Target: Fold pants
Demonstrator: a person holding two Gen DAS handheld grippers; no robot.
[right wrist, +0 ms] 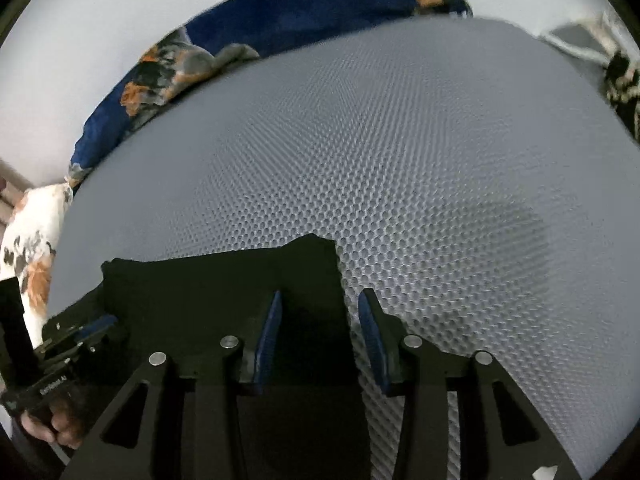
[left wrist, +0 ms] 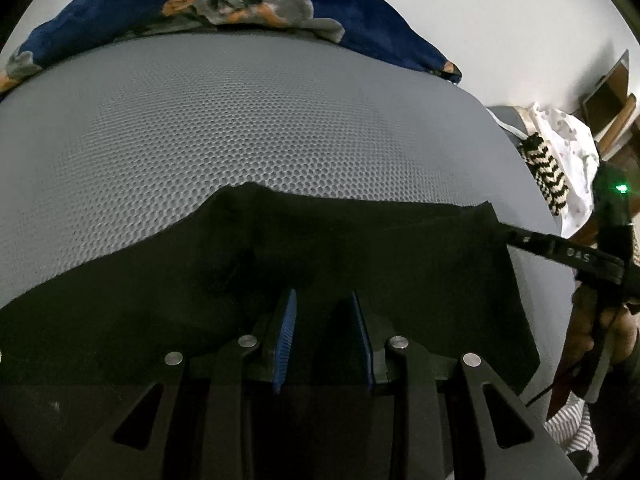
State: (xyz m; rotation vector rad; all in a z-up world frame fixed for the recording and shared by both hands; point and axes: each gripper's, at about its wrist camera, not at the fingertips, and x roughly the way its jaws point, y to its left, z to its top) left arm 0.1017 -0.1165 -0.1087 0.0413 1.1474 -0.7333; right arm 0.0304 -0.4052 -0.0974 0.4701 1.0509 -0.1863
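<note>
left gripper (left wrist: pixel 324 300): jaws parted, tilted down | right gripper (right wrist: pixel 320 304): jaws parted, tilted down

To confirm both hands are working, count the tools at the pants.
2. The left tool is above the pants. The right tool straddles their right edge, with one finger over the mattress. None seems hidden.

Both wrist cameras look steeply down, close over the shared black pants (left wrist: pixel 320 248) and grey mat (right wrist: pixel 440 160).
</note>
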